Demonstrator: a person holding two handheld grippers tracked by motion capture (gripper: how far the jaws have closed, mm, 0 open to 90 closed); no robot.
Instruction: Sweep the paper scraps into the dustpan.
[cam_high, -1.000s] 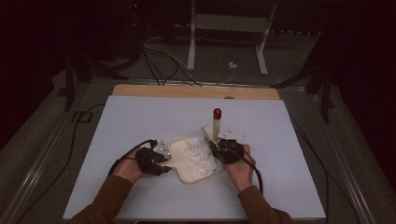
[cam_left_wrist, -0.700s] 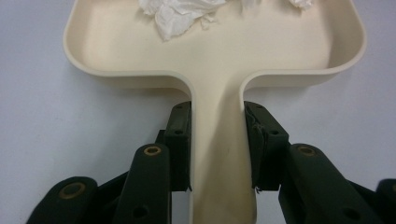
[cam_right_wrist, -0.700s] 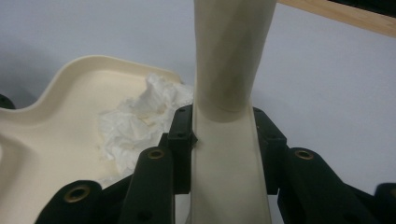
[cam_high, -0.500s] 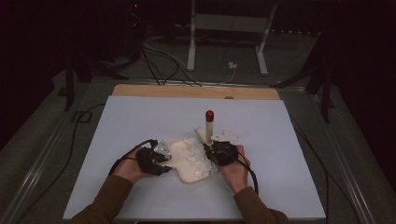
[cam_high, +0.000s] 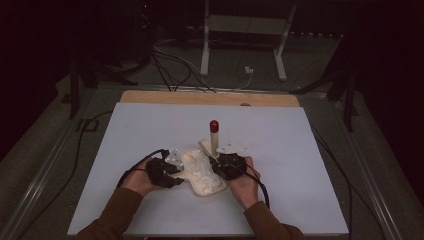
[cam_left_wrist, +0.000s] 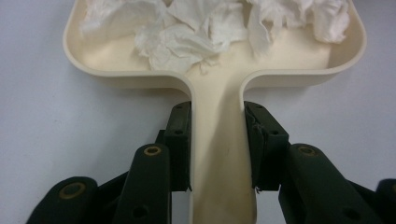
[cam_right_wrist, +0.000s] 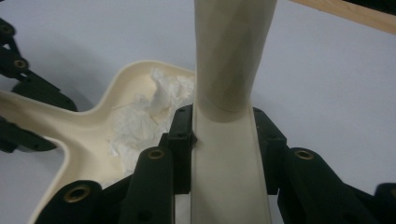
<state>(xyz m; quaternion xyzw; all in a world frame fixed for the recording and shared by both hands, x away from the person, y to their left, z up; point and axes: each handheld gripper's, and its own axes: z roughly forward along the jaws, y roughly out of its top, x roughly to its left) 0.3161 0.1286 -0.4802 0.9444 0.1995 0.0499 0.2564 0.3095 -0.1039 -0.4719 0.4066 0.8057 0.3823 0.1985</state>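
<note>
The red-capped brush (cam_high: 214, 136) has been carried across the counter from about 2 o'clock of the dustpan toward 12 o'clock, nearer its rim, while the left gripper (cam_high: 172, 172) has been kept in place.

In the left gripper view, the fingers (cam_left_wrist: 180, 144) are seen pressed on both sides of the cream handle of the dustpan (cam_left_wrist: 219, 154), which is clamped narrowly between them. Beyond the handle, at 12 o'clock, the pan is seen lying flat on the counter (cam_left_wrist: 56, 140) with crumpled white tissue (cam_left_wrist: 205, 28) heaped inside it.

In the right gripper view, the fingers (cam_right_wrist: 180, 144) are closed on the flat cream lower part of the brush (cam_right_wrist: 229, 154), whose round stem is held upright. At 9 o'clock of that stem the dustpan (cam_right_wrist: 88, 135) is seen with tissue (cam_right_wrist: 140, 126) in it.

In the high view, the right gripper (cam_high: 220, 167) is found at 3 o'clock of the dustpan (cam_high: 207, 187), the left at 9 o'clock, with the tissue (cam_high: 197, 165) between them. A white scrap (cam_high: 232, 148) is seen on the pale counter (cam_high: 300, 150) at 4 o'clock of the brush, just beside it.
</note>
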